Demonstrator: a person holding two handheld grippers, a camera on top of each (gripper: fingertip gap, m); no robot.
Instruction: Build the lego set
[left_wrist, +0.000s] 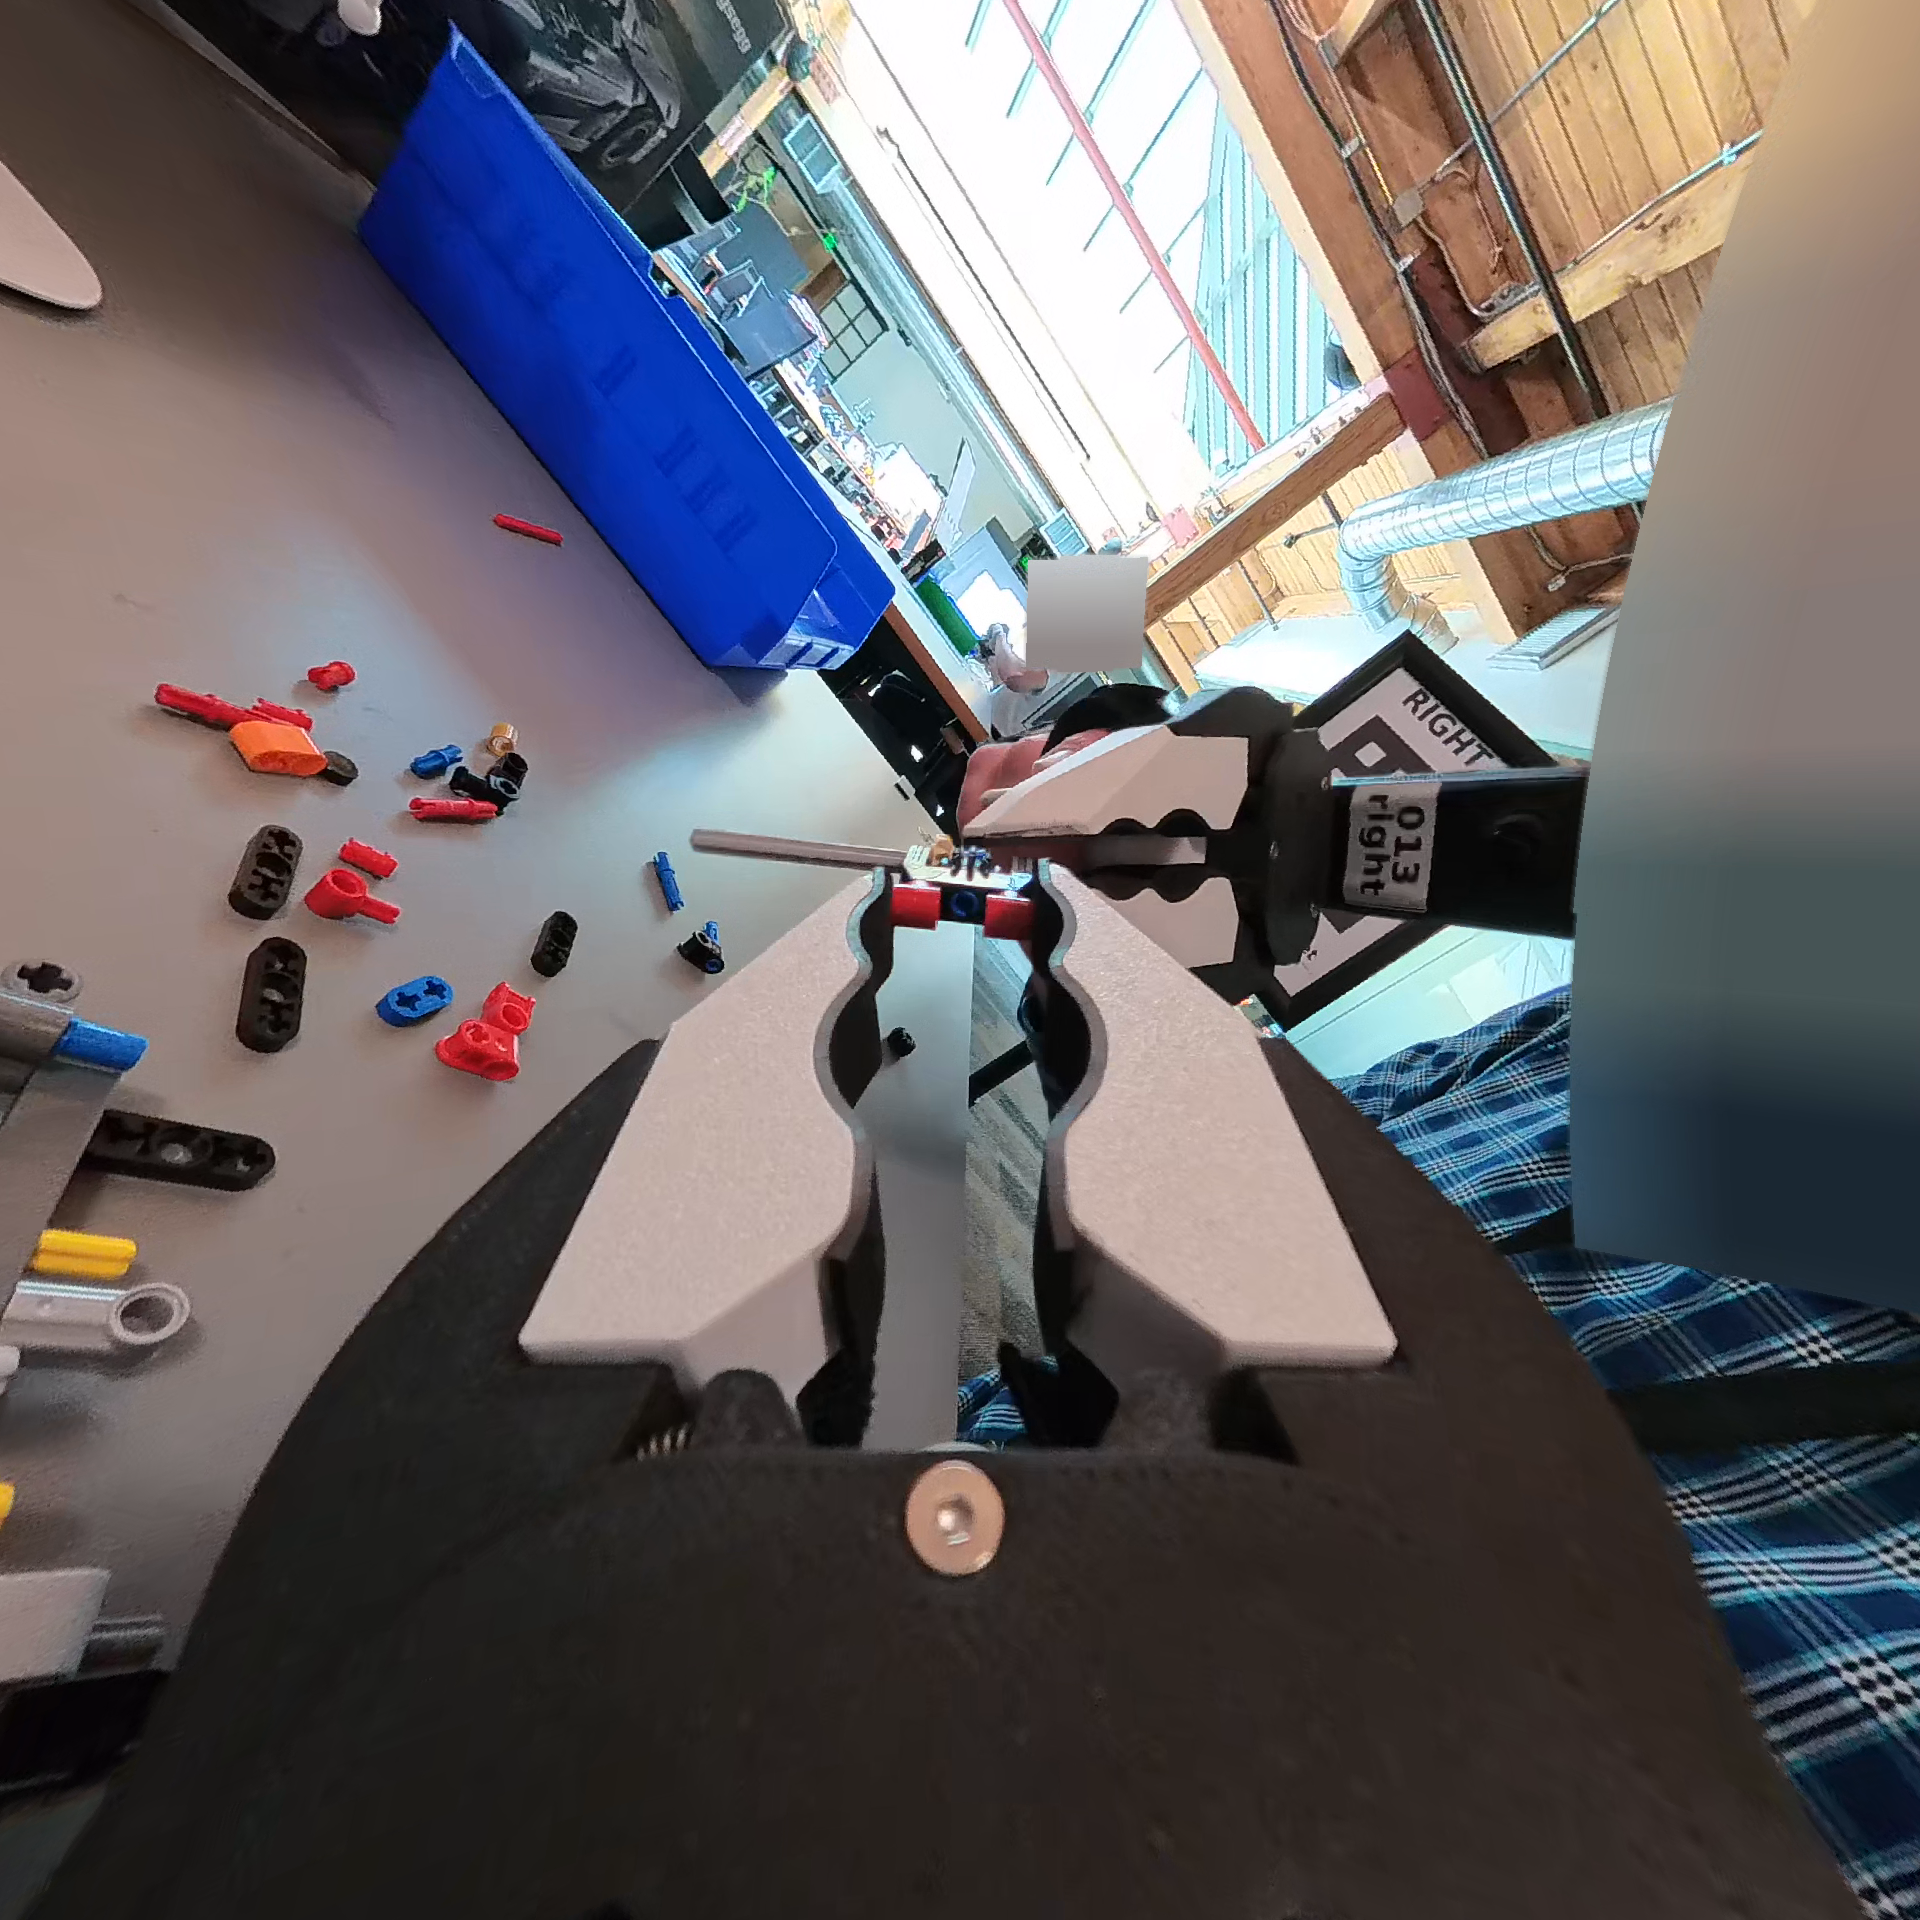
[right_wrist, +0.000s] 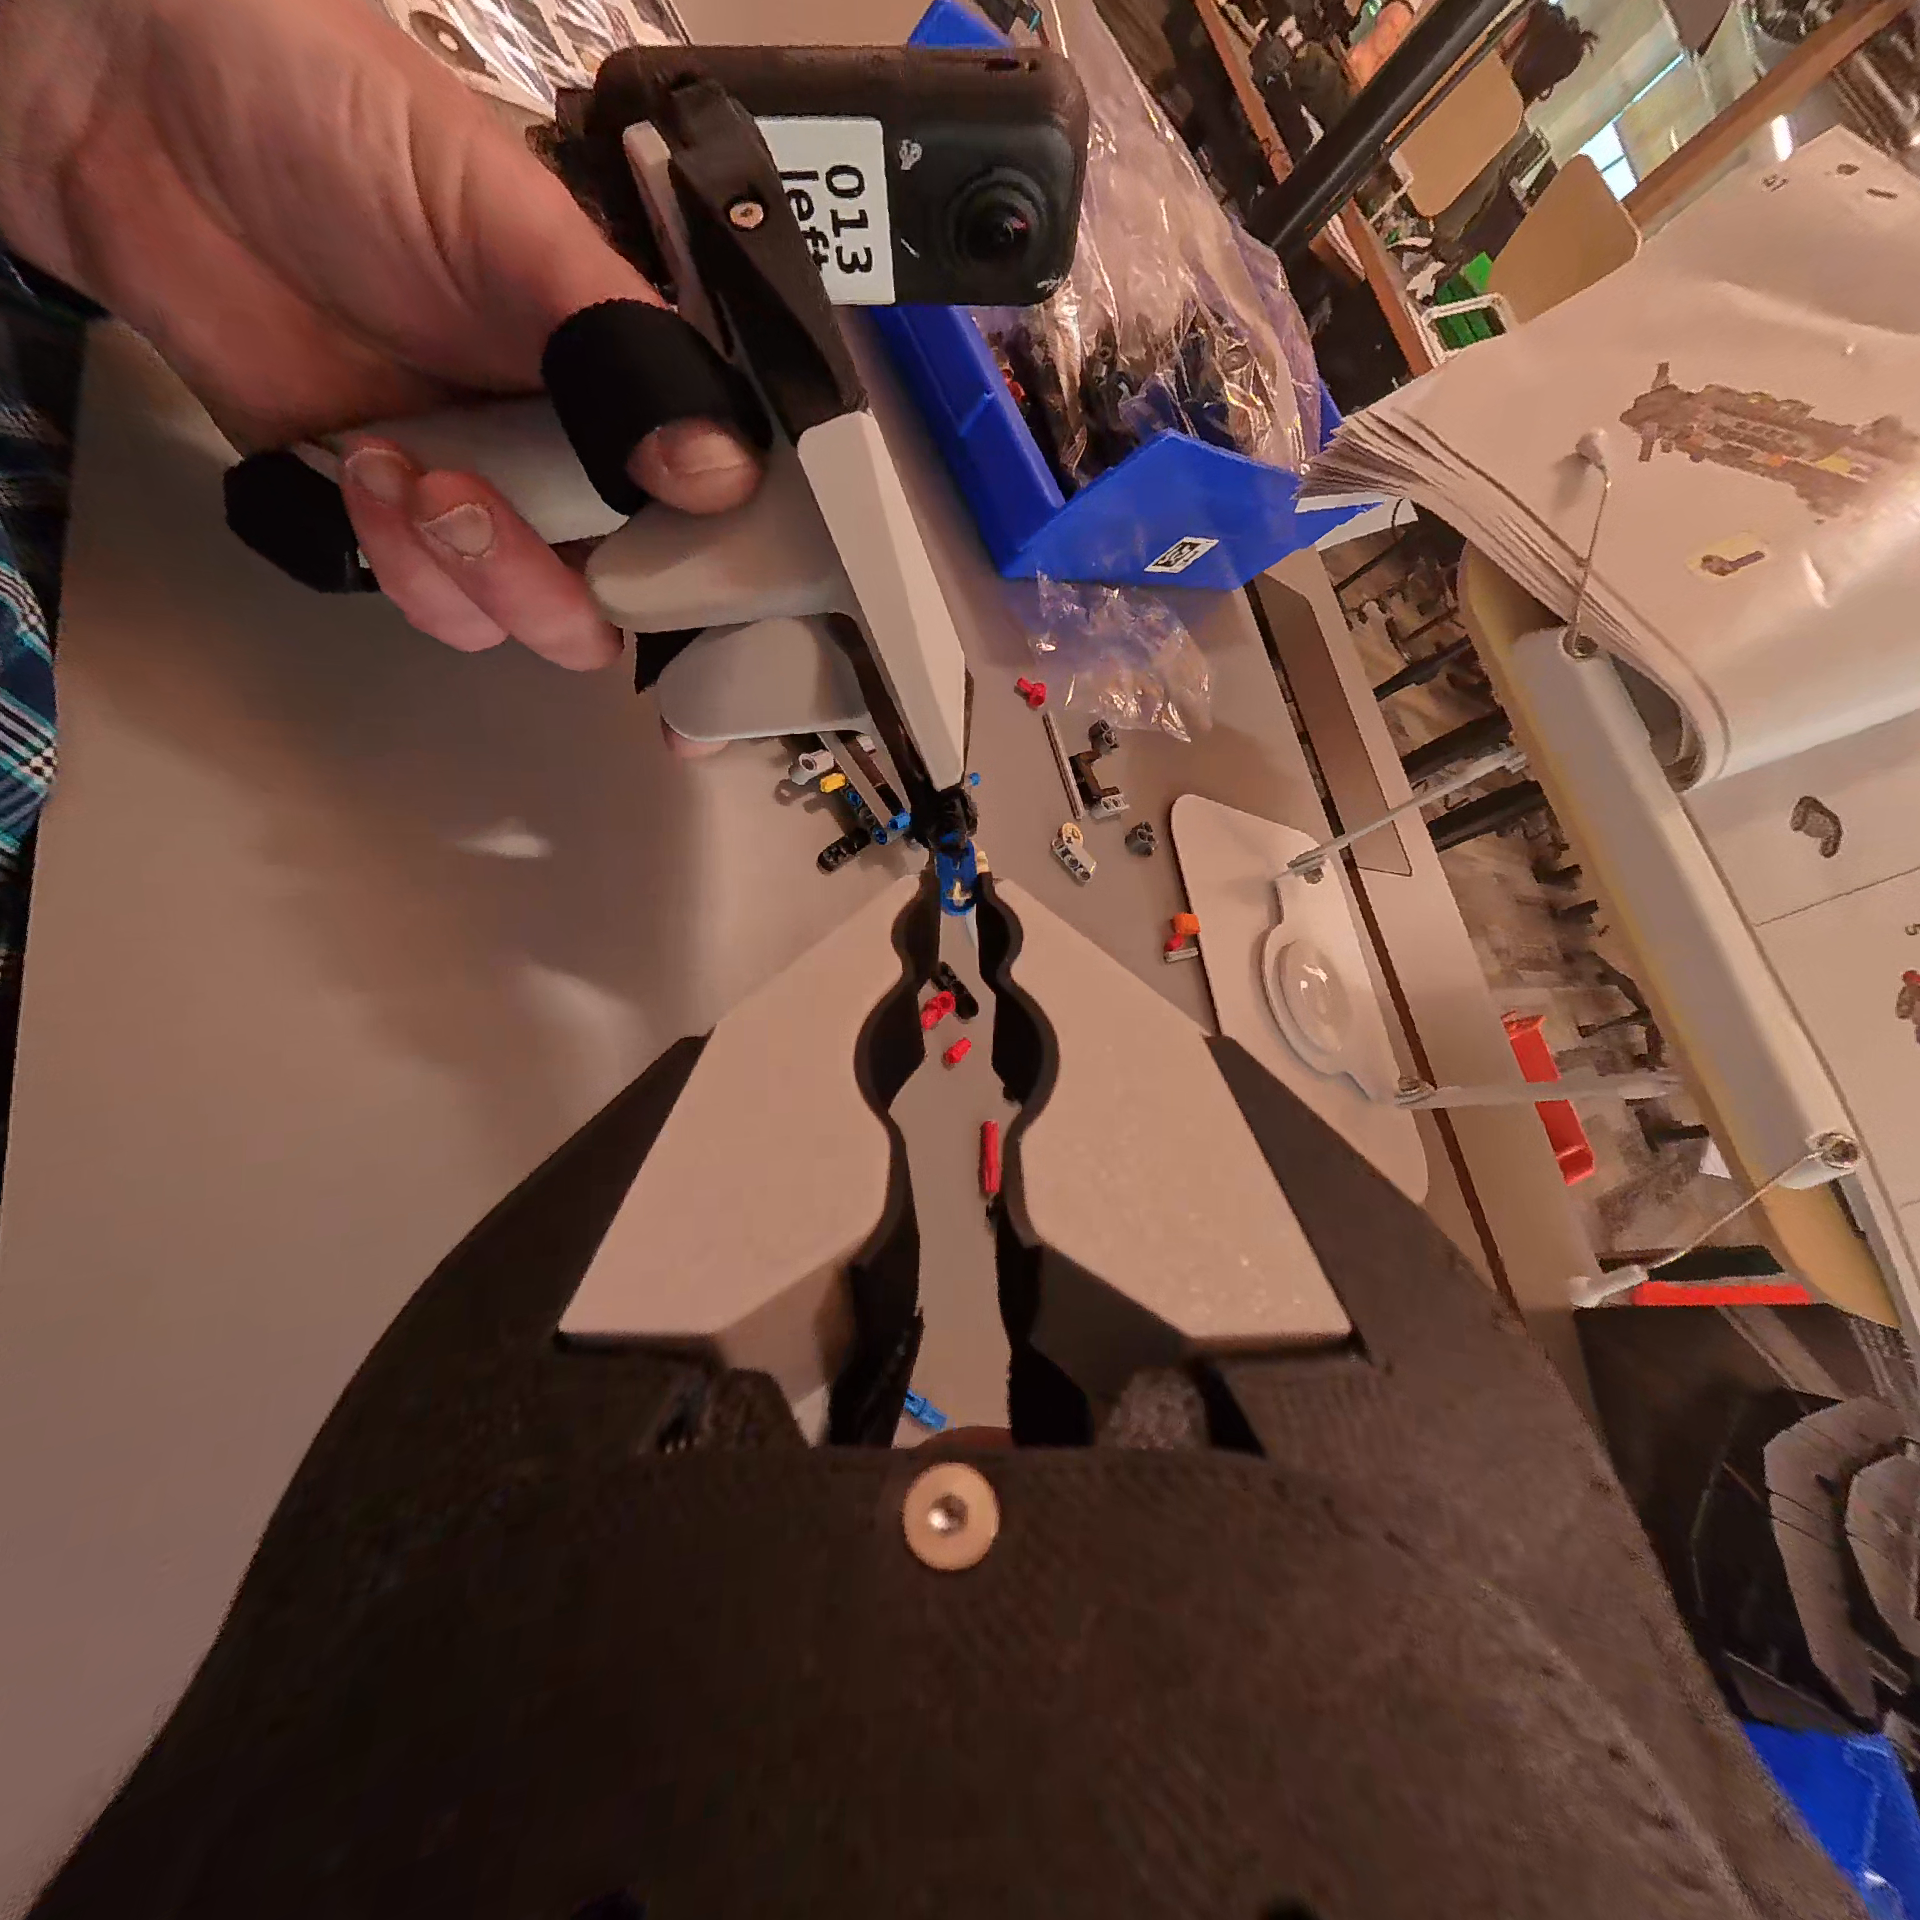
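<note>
While clamped crosswise in left gripper (left_wrist: 961, 904) — red-blue lego assembly (left_wrist: 961, 906), right gripper (right_wrist: 961, 894) pinching its end.

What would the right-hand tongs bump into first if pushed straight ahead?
Probably the left tongs: they meet the right tongs tip to tip over a small lego assembly. Depth is unclear.

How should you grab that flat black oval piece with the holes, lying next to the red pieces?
Pinch the black oval piece across its narrow width, on the two long sides, coming straight down from above. It lies flat on the table, so its ends are farther apart than its sides.
</note>
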